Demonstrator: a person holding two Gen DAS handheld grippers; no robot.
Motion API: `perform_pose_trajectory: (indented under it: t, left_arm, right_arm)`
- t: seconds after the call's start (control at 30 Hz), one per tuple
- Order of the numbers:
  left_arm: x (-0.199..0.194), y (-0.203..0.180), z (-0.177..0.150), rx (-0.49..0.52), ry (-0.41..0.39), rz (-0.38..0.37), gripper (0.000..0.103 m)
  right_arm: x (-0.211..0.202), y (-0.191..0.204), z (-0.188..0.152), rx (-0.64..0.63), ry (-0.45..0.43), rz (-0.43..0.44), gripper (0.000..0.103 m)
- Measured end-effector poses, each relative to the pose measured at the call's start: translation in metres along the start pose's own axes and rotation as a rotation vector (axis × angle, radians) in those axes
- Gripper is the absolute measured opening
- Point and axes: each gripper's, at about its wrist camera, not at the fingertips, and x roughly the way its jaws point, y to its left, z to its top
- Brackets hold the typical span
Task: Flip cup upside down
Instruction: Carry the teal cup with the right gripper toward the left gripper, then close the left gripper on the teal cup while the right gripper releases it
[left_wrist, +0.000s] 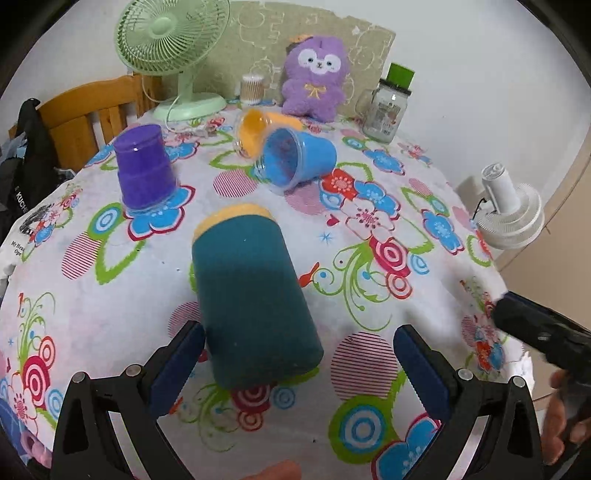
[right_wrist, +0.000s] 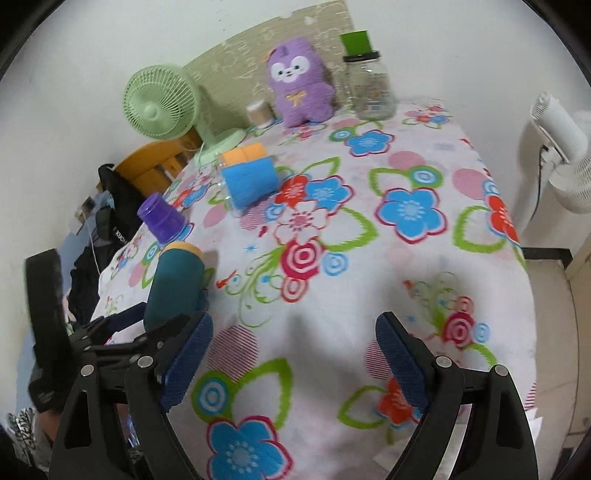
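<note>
Here, nearest the onlooker, the left gripper (left_wrist: 299, 354) stands with its jaws spread wide on either side of the teal cup (left_wrist: 251, 295), the left pad just beside the cup's wall and the right pad well apart from it, so the tongs are released and grip nothing. The teal cup stands on the tablecloth (left_wrist: 369, 369) with its wide end down and a yellow band at its top; whether it already counts as inverted cannot be told for sure, though the taper suggests it does. If a regrasp is needed, the jaws should close on the mid-wall, squarely across the diameter, since the matte, felt-like surface looks grippy but the taper could let the cup slide toward the narrow end. The right gripper (right_wrist: 293, 354) hangs over bare cloth beside it, likewise released and empty. The cloth is soft, wrinkled and printed with flowers, so a cup set down on it may rock. Farther off, a purple cup (left_wrist: 146, 171) stands rim-down, glossy and stepped. Beyond it, a blue cup (left_wrist: 295, 160) and an orange cup (left_wrist: 258, 127) lie on their sides, touching, both probably awaiting the same turn.
</note>
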Motion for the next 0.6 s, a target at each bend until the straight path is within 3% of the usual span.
perform_pose_trajectory:
  t: [0.53, 0.6]
  left_arm:
    - [0.031, 0.008, -0.002, -0.039, 0.050, 0.084, 0.102]
    - [0.032, 0.008, -0.003, -0.033, 0.041, 0.085, 0.097]
  right_arm:
    - [0.011, 0.002, -0.021, -0.076, 0.061, 0.030, 0.093]
    - [0.012, 0.002, -0.022, -0.077, 0.063, 0.033, 0.093]
